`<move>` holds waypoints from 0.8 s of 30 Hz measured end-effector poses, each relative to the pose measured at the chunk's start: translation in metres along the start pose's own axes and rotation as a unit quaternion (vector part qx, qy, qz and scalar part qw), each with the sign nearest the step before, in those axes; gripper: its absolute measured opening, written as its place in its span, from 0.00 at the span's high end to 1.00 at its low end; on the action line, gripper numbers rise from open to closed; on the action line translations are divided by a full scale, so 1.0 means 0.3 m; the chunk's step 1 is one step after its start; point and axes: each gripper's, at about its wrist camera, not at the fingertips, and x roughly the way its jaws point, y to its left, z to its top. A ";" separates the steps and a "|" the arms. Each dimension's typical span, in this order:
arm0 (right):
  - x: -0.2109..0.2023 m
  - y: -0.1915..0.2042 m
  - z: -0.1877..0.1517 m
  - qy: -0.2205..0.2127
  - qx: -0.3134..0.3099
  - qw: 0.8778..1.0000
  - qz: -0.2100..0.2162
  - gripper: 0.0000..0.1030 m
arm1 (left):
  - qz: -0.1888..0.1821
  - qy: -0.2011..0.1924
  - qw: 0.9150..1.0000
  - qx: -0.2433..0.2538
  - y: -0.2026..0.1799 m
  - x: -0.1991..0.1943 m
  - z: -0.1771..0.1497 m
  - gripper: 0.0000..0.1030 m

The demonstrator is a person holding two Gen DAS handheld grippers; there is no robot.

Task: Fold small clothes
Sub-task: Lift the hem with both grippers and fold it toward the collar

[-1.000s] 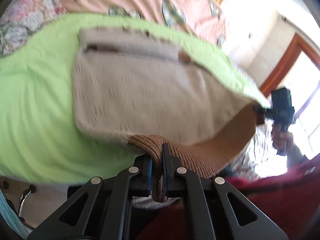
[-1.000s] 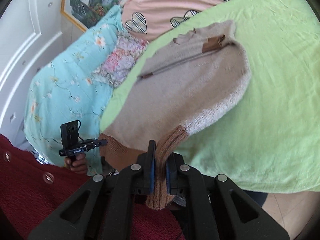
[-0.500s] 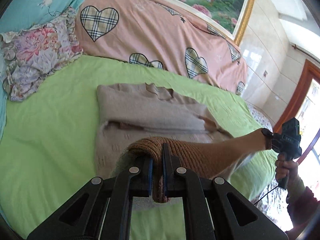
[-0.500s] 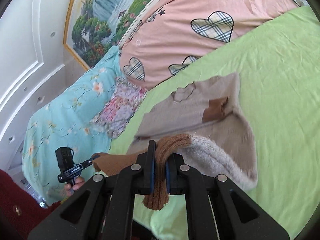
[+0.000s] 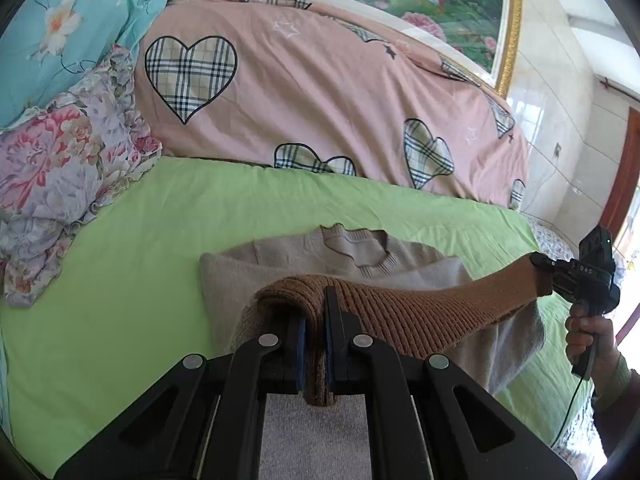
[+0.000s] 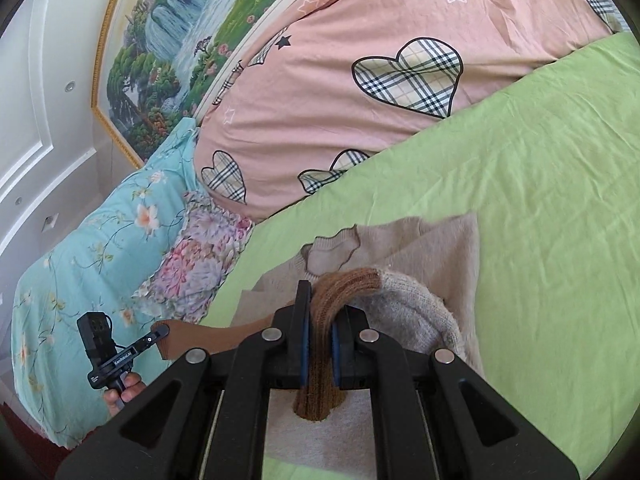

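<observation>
A beige knit sweater point(image 5: 280, 260) with a brown ribbed hem point(image 5: 420, 312) lies on the green bed sheet point(image 5: 140, 260), neckline toward the pillows. My left gripper point(image 5: 316, 320) is shut on one corner of the brown hem. My right gripper point(image 6: 320, 320) is shut on the other corner, and shows at the right of the left wrist view as the right gripper point(image 5: 544, 272). The hem point(image 6: 344, 284) hangs stretched between them, lifted over the sweater's body point(image 6: 432, 240) near the neckline point(image 6: 332, 252). The sweater's lower half is hidden under the grippers.
A pink duvet with plaid hearts point(image 5: 320, 92) lies piled behind the sweater. A floral pillow point(image 5: 60, 172) and a turquoise flowered one point(image 5: 60, 28) sit at the left. A framed landscape painting point(image 6: 168, 64) hangs on the wall. A person's hand point(image 5: 588, 336) holds the right gripper.
Both grippers carried the brown hem up and forward over the sweater toward its neckline. The sleeves and most of the sweater's body are now covered by the folded-over lower half.
</observation>
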 end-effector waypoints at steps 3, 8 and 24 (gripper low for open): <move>0.073 -0.030 0.044 -0.002 0.005 1.000 -0.006 0.91 | 0.016 0.004 1.000 -0.001 0.020 0.098 0.054 0.95; 0.211 -0.100 0.078 0.014 0.012 0.998 -0.054 0.91 | 0.041 0.037 0.998 -0.016 0.072 0.292 0.074 0.94; 0.214 -0.124 0.008 0.028 0.015 0.992 -0.122 0.56 | -0.031 0.105 0.994 -0.015 0.018 0.320 -0.071 0.66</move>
